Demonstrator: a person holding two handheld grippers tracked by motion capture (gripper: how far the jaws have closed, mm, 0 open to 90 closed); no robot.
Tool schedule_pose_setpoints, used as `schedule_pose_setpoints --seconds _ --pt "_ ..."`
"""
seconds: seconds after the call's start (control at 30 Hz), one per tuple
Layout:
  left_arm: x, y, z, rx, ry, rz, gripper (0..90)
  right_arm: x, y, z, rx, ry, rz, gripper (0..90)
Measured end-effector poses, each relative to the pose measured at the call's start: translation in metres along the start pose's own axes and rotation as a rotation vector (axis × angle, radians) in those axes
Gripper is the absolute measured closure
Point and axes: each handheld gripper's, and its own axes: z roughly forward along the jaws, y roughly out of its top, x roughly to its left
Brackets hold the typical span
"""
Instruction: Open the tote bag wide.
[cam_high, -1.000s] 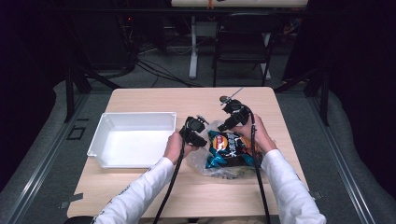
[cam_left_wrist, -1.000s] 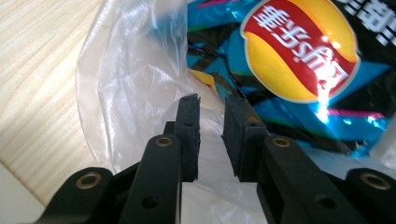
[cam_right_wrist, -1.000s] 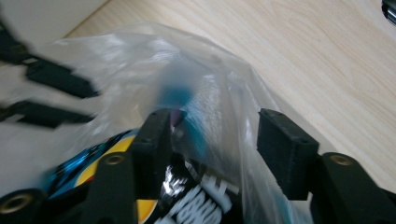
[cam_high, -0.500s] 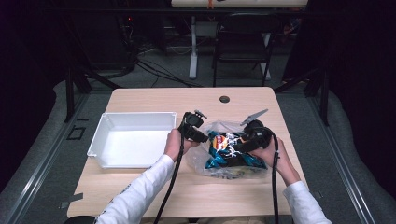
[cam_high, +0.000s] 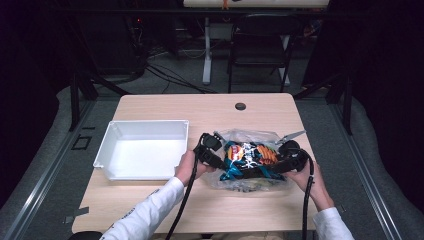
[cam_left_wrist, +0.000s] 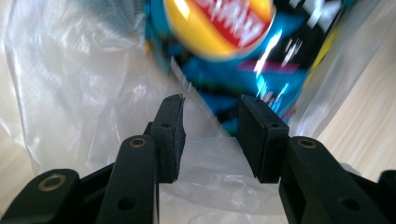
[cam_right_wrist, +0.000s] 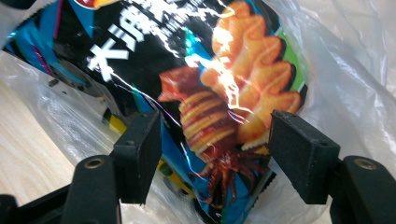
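A clear plastic bag lies on the wooden table right of centre, with a blue and black chip packet inside it. My left gripper is at the bag's left end. In the left gripper view the left gripper is open; its jaws have just been opening, with loose plastic film between the pads and the chip packet just ahead. My right gripper comes in from the bag's right end. The right gripper is open and has just widened, straddling the chip packet without pressing it.
An empty white tray stands on the left half of the table. A dark round grommet sits near the far edge. Beyond the table are a chair and cables on the floor. Bare wood lies along the near edge.
My right gripper has swung from the bag's far side round to its right end and come lower. The left gripper stayed at the bag's left end and its jaws have parted.
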Motion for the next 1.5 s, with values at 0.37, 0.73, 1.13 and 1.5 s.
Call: schedule_pose_setpoints --seconds 0.37,0.73,1.13,1.5 --pt "0.006 -0.011 0.016 0.11 0.071 0.034 61.5 -0.002 -0.01 0.008 0.015 -0.005 0.02 35.2" --pt "-0.002 0.005 -0.007 -0.032 -0.025 -0.023 56.1 -0.003 -0.012 0.008 0.008 -0.003 0.027 35.6" --pt "0.006 -0.007 0.017 0.005 -0.074 -0.079 69.1 -0.003 -0.016 0.014 0.03 -0.009 0.028 35.6" --pt "-0.001 0.009 0.002 -0.064 -0.027 -0.062 61.2 -0.005 -0.017 0.017 0.04 -0.013 0.033 35.8"
